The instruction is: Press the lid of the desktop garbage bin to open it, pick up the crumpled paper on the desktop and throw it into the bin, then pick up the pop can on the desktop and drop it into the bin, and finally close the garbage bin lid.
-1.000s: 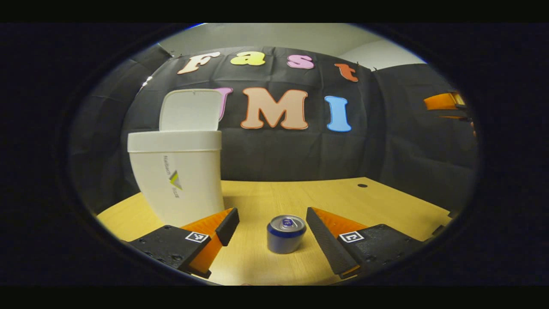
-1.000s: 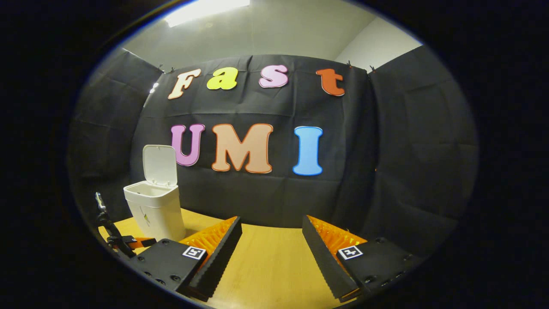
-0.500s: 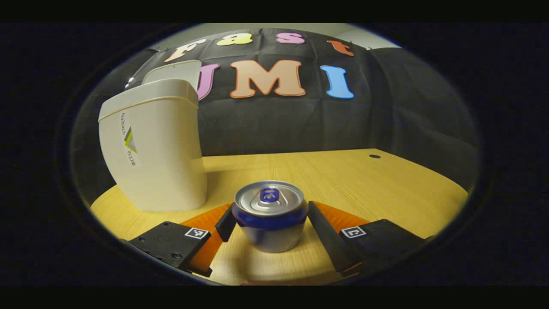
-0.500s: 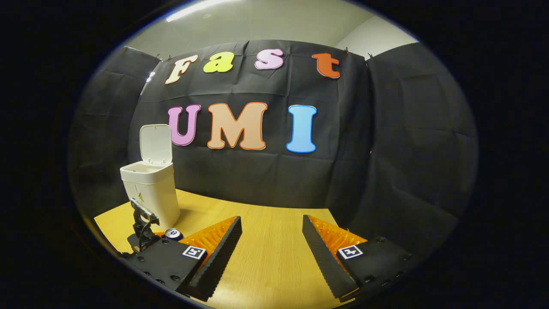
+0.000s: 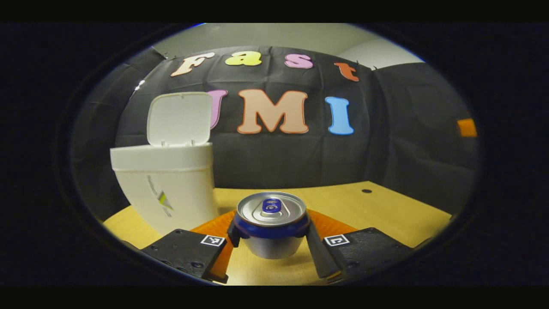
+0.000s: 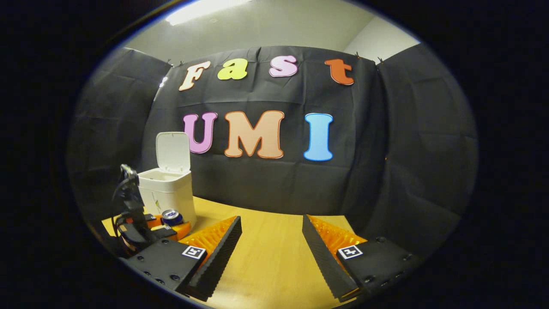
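Left gripper (image 5: 271, 240) clamped on pop can (image 5: 271, 224), both fingers pressing its sides; can upright, just right of white desktop bin (image 5: 165, 189); bin lid (image 5: 179, 118) standing open; right gripper (image 6: 272, 246) spread wide, holding nothing, above wooden desktop (image 6: 274, 262); bin (image 6: 168, 193) far left in right gripper view, can (image 6: 172, 217) beside it.

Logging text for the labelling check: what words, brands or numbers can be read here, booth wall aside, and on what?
Bin: small print beside a logo, too blurred to read.
Can: nothing readable.
Left gripper and right gripper: square coded markers, no words.
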{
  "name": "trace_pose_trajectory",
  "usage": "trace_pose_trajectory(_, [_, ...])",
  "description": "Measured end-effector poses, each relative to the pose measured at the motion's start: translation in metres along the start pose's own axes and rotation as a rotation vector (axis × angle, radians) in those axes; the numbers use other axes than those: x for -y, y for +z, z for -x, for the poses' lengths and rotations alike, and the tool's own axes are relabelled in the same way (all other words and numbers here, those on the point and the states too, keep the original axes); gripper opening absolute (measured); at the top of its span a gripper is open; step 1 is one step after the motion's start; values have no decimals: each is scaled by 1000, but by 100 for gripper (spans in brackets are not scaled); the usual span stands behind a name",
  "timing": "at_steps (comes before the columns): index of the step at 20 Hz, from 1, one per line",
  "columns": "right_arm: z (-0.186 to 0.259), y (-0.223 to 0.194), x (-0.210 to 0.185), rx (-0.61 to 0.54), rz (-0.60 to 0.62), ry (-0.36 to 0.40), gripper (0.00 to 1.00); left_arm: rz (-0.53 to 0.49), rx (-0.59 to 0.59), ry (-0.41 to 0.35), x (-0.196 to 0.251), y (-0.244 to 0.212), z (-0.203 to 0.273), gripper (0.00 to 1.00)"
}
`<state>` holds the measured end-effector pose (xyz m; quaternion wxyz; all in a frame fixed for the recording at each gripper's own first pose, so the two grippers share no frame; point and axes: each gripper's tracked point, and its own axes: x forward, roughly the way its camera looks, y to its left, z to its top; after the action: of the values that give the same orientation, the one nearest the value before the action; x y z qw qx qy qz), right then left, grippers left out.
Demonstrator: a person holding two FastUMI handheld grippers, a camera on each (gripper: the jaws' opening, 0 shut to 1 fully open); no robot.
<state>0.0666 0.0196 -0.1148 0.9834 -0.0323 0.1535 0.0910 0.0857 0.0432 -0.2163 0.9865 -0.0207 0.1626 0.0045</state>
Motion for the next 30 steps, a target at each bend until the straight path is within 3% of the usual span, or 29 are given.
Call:
trace_pose_trajectory(5, [6,-10,-40,-20,-65,56,96,-23,149,86,-76,126,12,68])
trace_pose_trajectory(9, [13,-18,-43,-31,-98,7,96,-104,184,184,-152,171,-11,68])
trace_pose_trajectory(15, [16,-38,-40,-92,-123,-89,96,-45,65,239,-219,132,-63,69])
trace_pose_trajectory(22, [20,-45,-49,-122,-89,-118,96,18,-117,239,-227,66,-82,72])
trace_pose_trajectory(23, [19,-43,-48,-118,-87,-125,96,-25,-126,235,-226,62,-82,73])
trace_pose_trajectory(26, [20,-40,-48,-111,-78,-124,96,-25,-81,217,-222,75,-86,78])
trace_pose_trajectory(28, [20,-39,-49,-107,-75,-117,96,-29,-71,223,-220,74,-81,90])
trace_pose_trajectory(29, [21,-38,-50,-104,-75,-113,96,-37,-47,226,-219,87,-77,93])
trace_pose_trajectory(30, [20,-39,-49,-103,-73,-110,96,-47,-15,222,-216,104,-74,88])
